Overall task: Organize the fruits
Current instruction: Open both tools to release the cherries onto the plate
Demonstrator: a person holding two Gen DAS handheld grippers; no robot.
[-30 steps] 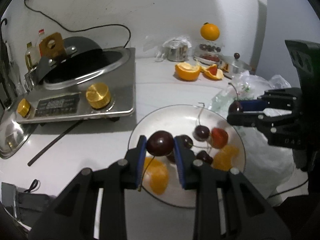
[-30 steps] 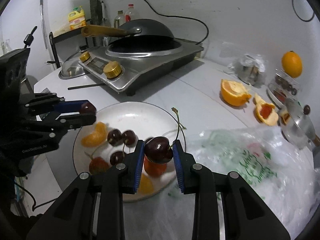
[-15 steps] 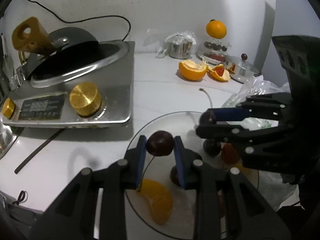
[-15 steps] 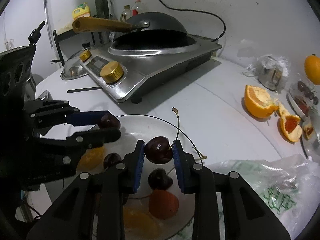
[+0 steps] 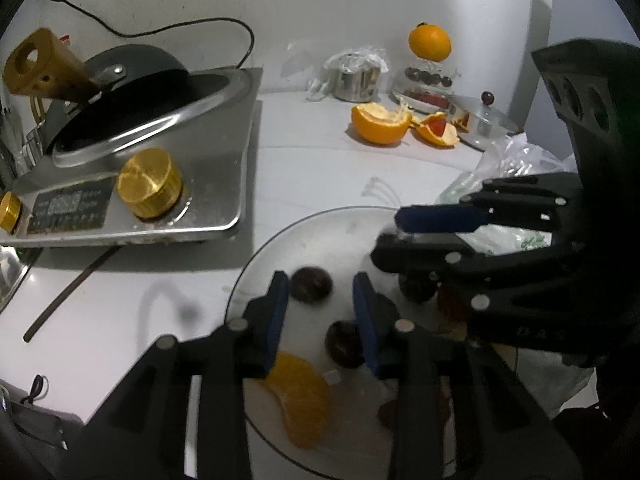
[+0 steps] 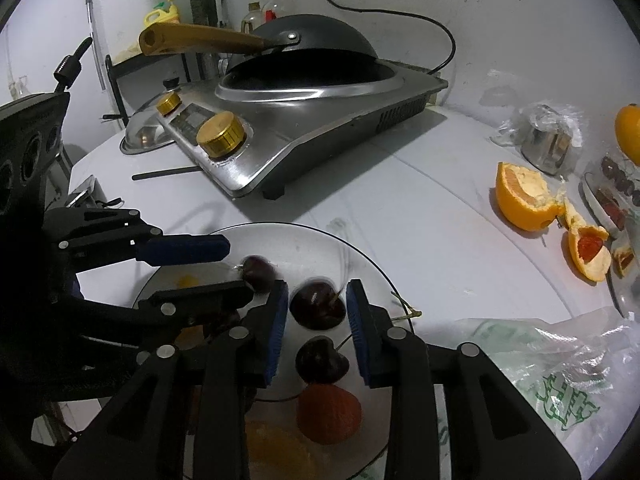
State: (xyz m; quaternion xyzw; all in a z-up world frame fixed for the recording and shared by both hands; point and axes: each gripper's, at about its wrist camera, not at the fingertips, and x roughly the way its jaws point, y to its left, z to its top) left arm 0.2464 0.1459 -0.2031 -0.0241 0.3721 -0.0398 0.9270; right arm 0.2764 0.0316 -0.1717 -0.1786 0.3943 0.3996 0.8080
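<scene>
now both grippers hang over the glass plate [image 6: 360,258] on the white counter. the left gripper [image 5: 320,300] has just been opening its jaws, and its cherry [image 5: 311,285] lies free on the plate between the blue pads. the right gripper [image 6: 318,312] has likewise just been opening, and its cherry [image 6: 318,306] rests loose between the pads, beside another cherry [image 6: 322,361] and a strawberry [image 6: 329,414].

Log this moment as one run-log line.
left gripper: just opened, cherry released | right gripper: just opened, cherry released | both on glass plate
</scene>
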